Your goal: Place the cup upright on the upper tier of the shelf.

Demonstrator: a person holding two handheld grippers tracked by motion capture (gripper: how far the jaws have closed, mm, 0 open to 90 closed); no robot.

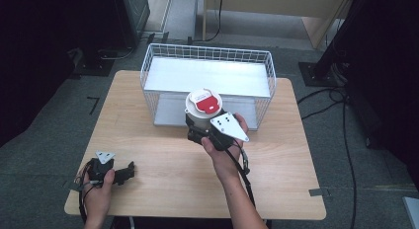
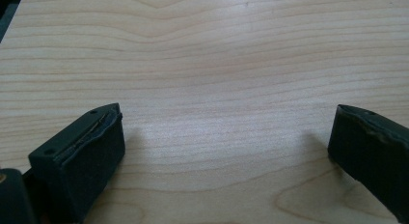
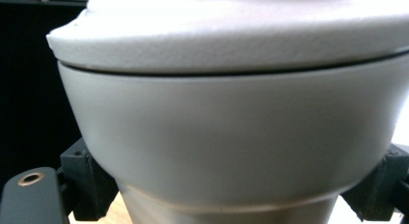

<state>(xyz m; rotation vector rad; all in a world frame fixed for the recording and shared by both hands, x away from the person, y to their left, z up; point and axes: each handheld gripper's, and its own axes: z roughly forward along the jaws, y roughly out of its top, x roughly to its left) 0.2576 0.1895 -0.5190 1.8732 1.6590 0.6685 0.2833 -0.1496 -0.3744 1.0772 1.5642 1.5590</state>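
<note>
Two grippers are showing in the high view: your right gripper (image 1: 200, 133) is clamping a white cup-shaped container (image 1: 201, 118) with a white lid carrying a red label (image 1: 207, 102), holding it upright just in front of the white wire basket (image 1: 148, 66) that is sitting at the far side of the wooden table (image 1: 163, 179). Your left gripper (image 1: 127, 171) is resting near the table's near left corner, well apart from the container, with your hand (image 1: 97, 192) wrapped around its body. In the left gripper view, your left gripper (image 2: 226, 151) is standing wide open, with bare wood grain lying between its jaws and nothing in its grasp. In the right gripper view, your right gripper (image 3: 231, 195) is pressing its jaws against both sides of the container (image 3: 231, 137) below its flared upper part, and the lid's rim (image 3: 226, 40) is sitting above a thin dark seam.
</note>
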